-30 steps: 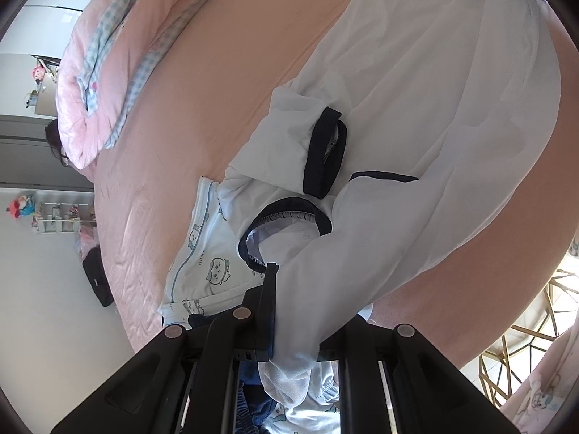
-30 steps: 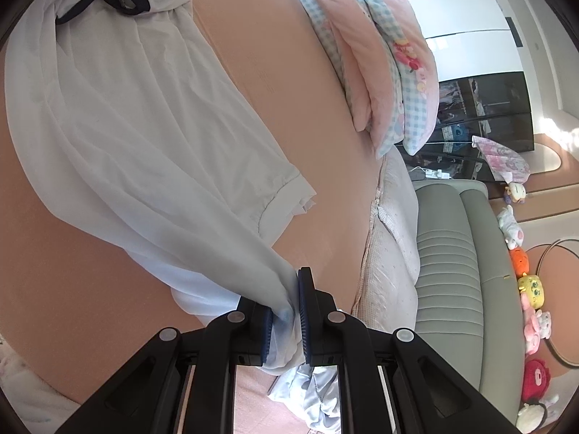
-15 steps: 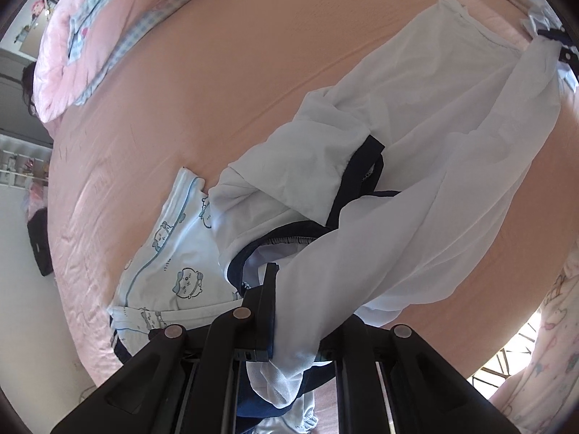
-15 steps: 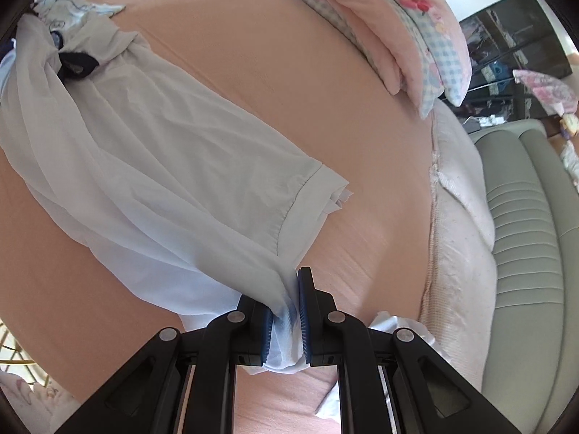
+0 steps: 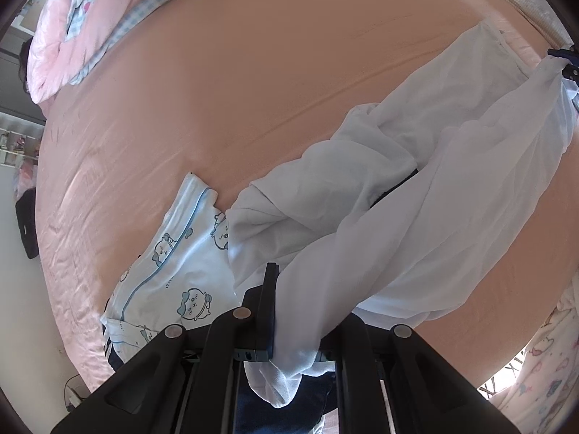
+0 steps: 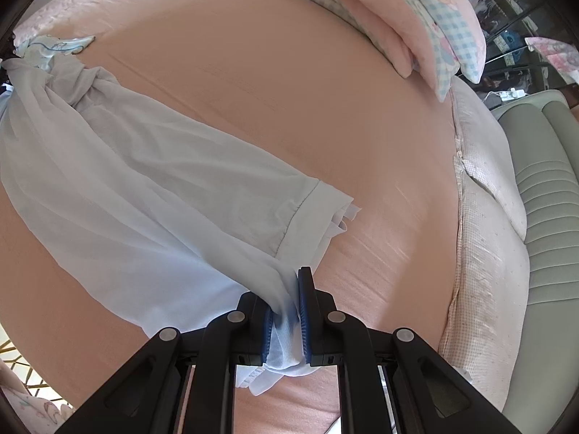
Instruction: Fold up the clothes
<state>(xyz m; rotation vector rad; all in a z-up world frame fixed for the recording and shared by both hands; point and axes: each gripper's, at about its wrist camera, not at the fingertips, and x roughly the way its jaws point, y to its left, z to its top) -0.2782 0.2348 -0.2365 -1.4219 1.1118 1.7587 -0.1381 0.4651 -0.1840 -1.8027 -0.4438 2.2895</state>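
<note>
both grippers, left gripper (image 5: pixel 289 311) and right gripper (image 6: pixel 286 311), jaws clamped on white shirt (image 6: pixel 126 195), have pulled apart since earlier; it hangs stretched over the bed (image 5: pixel 253 72), ready to lay flat.

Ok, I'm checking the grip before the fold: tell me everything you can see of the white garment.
The white garment is thin, slightly sheer cloth with a stitched hem and dark trim showing in its folds. It hangs stretched and twisted above the pink bedsheet, partly lying on it. The left hand-held gripper and right hand-held gripper are each shut on a bunched end. One edge overlaps the cartoon-print garment.
</note>
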